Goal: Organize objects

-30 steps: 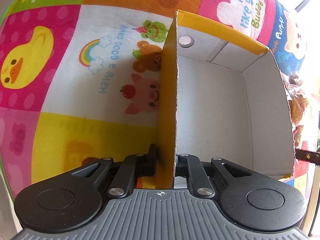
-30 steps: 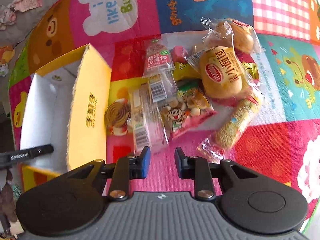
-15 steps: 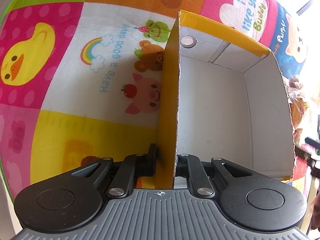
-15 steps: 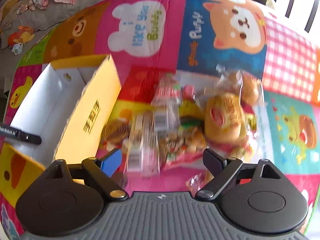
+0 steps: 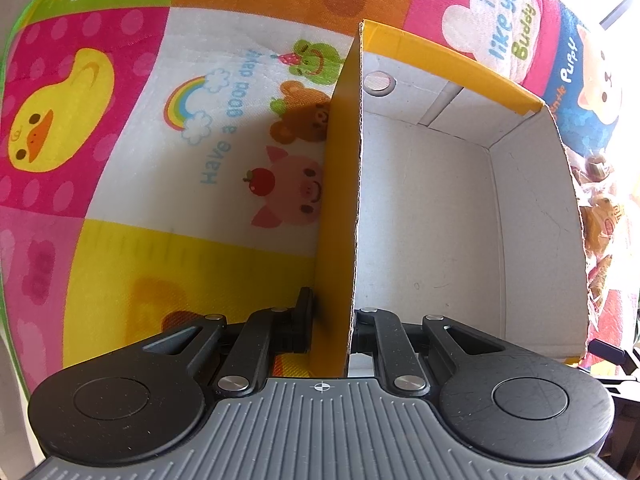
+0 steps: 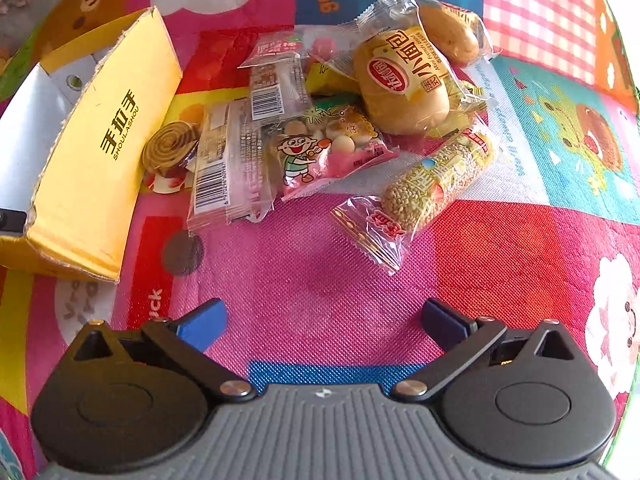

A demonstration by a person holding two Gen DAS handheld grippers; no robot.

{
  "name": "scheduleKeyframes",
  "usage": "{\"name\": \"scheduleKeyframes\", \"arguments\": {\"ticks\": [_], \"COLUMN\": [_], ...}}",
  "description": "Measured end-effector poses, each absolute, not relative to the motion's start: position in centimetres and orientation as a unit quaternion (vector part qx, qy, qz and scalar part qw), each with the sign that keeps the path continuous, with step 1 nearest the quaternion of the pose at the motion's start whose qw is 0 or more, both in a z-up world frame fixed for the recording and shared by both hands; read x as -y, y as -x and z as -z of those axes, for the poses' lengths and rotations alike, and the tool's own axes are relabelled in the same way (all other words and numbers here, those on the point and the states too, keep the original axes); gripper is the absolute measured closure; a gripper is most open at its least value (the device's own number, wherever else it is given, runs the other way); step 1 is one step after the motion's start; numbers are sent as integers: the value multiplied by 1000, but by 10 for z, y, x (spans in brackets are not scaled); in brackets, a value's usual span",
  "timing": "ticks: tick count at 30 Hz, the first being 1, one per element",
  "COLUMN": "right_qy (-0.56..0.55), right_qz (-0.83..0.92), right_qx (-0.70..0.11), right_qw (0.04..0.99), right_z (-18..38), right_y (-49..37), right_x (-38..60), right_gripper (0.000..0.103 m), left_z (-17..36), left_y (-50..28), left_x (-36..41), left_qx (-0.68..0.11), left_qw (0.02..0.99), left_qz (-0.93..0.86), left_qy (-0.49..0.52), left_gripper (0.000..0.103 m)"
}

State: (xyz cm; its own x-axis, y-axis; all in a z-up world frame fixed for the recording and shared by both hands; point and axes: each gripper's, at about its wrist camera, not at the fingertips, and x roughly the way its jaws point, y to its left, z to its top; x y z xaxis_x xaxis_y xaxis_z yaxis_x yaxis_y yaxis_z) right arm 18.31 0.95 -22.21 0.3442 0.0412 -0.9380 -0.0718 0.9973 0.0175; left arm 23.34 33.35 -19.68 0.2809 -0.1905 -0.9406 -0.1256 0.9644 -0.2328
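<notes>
Right claw (image 6: pixel 322 322) opening – was shut, nothing between.

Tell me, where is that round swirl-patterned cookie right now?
In the right wrist view, the swirl cookie lies left of centre on the play mat, between the yellow box and the barcoded clear packet.

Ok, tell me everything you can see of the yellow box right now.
The yellow box is open-topped cardboard, yellow outside with black lettering on one long wall, plain white inside, with ragged torn top edges. It is empty and sits upright on the play mat. The left claw is shut on its near wall, one finger inside, one outside. The snack packets lie beside it; whether any touch it is unclear.
</notes>
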Motion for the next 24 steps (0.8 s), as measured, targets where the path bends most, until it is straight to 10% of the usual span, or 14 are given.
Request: {"name": "scheduleKeyframes", "arguments": {"ticks": [2, 8, 24], "right_qy": [4, -137, -118], "right_qz": [-45, -19, 86], "right_qx": [-580, -563, -533], "right_qw": [813, 815, 834], "right_z": [218, 182, 203], "right_y": [-185, -191, -244], "right_x": [-5, 50, 60], "right_gripper": [1, 53, 68], "left_z": [196, 195, 195], "left_y": [-233, -232, -230], "left_x": [-333, -333, -334], "left_qx": [-599, -599, -596], "left_qw": [790, 790, 792], "left_qz": [20, 18, 19], "left_qy": [132, 131, 131], "left_gripper": [89, 89, 89]}}
